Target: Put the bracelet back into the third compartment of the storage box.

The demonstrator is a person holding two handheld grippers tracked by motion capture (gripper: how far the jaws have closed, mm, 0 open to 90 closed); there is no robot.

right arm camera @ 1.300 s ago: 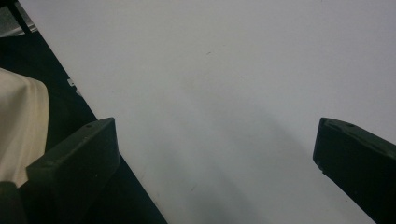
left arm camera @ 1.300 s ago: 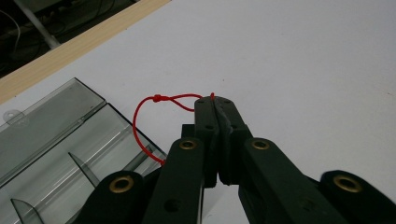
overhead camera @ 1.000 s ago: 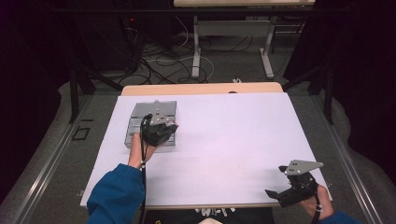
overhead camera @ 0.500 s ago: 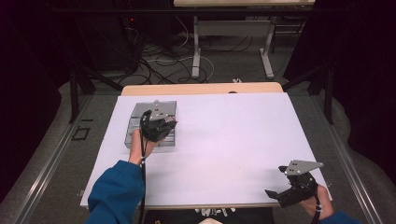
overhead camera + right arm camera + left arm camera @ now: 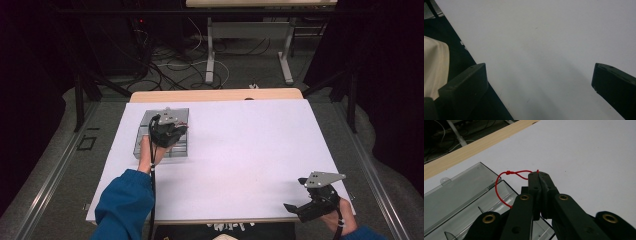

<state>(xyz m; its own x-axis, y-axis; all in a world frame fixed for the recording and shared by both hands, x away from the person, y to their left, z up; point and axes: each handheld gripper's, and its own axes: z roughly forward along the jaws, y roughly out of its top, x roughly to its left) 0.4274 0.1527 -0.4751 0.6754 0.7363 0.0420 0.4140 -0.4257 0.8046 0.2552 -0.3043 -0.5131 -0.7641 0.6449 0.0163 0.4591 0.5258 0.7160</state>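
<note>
We are holding the left tool over a clear plastic case that is lying open near the far left part of the white worktop. In the left gripper view, this tool is pressing its two black jaws fully together on a thin red string. The string is pinched at the very tips, with a tiny end poking out above them. From the pinch it is looping out to the left through a small knot, then curving down and disappearing behind the jaw linkage. The loop is hanging over the open case, whose hinged lid is lying flat beside the tray, toward the wooden edge strip of the worktop. We cannot tell whether the lower end of the string is touching the tray or is clear of it.

We are keeping the right tool at the near right corner of the worktop, well apart from the case, with the grey three-cornered plate on top of it. In the right gripper view its jaws are standing wide apart at the two bottom corners, with bare white worktop between them and nothing in their grasp. The near edge of the worktop is running diagonally past the left jaw, and a pale cloth-like shape is showing beyond that edge. A blue sleeve is covering our left forearm.
</note>
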